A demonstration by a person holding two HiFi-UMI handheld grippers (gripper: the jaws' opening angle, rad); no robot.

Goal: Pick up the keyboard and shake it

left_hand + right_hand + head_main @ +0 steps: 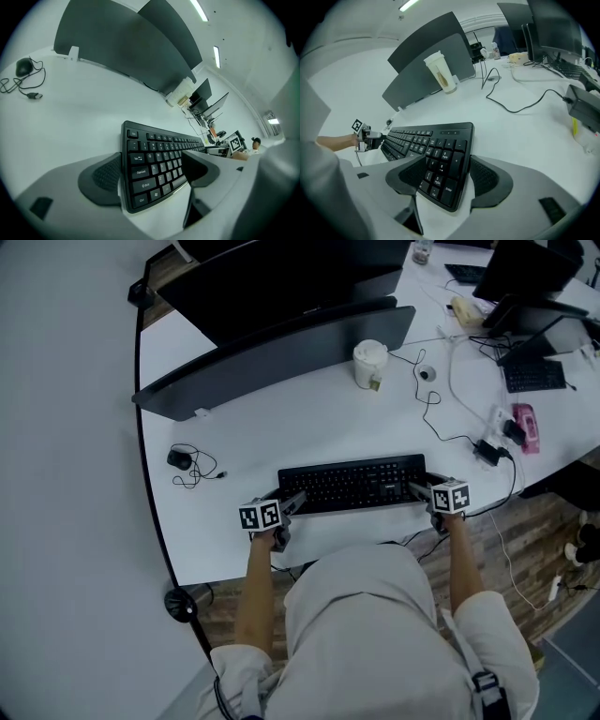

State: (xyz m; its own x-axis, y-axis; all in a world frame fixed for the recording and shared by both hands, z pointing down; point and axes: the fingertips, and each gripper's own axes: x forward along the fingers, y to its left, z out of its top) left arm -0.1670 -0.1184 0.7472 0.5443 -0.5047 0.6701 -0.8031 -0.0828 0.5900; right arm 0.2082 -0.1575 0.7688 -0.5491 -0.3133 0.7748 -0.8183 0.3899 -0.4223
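A black keyboard (352, 482) lies flat on the white desk (281, 427), close to its front edge. My left gripper (295, 500) straddles the keyboard's left end (140, 173); the jaws stand open, one pad behind the back edge with a sliver of desk showing, the other above the keys. At the number-pad end (440, 164), my right gripper (419, 490) is also open, with a gap between the keyboard's back edge and the pad (490, 178) behind it. Neither gripper (150, 173) (447, 176) presses on the keyboard.
A grey divider panel (281, 352) stands behind the keyboard, with a white paper cup (369, 363) at its right end. A mouse with a coiled cable (179, 458) lies far left. Cables (441, 418), a power adapter (487, 451), a pink item (525, 426) and a second keyboard (534, 374) are on the right.
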